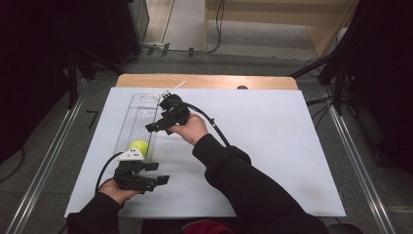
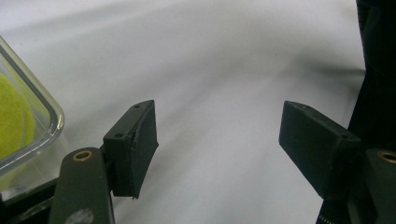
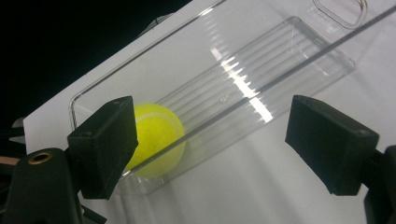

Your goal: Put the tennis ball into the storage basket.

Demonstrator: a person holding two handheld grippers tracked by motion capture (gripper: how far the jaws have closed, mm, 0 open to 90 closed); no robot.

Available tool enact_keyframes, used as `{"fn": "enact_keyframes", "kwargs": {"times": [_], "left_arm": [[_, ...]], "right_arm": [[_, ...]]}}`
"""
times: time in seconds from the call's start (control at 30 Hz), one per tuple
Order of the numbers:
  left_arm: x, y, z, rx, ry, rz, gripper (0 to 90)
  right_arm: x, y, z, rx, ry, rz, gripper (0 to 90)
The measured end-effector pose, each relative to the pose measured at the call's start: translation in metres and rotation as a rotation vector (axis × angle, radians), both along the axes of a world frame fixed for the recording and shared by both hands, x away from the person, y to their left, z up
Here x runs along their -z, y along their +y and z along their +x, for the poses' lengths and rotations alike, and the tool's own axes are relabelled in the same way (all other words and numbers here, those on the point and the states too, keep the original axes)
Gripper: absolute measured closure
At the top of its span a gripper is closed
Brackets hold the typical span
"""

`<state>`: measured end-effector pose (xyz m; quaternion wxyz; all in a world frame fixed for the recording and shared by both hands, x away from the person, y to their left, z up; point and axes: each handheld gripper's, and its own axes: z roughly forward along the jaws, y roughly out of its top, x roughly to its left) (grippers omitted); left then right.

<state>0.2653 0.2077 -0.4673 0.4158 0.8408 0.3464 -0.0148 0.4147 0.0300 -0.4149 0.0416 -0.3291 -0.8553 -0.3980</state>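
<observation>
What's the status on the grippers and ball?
Left gripper open, empty. Right gripper open over tray. Ball in tray's near end. Nothing in the way.

Yellow-green fuzzy tennis ball with a pale curved seam, inside a clear ribbed plastic tray. White table sheet over a light wooden tabletop. Black left gripper topped by a grey plate; black right gripper. Black sleeves.

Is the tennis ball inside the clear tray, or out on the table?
Inside. The tennis ball lies at one end of the clear tray, behind its wall; the rest of the tray is empty.
</observation>
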Motion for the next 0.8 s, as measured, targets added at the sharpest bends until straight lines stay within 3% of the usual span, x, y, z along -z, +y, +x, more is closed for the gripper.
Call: {"fn": "enact_keyframes", "kwargs": {"times": [0.8], "left_arm": [[0.001, 0.0, 0.001, 0.001, 0.002, 0.005, 28.6]], "right_arm": [[0.004, -0.037, -0.016, -0.005, 0.017, -0.025, 15.0]]}}
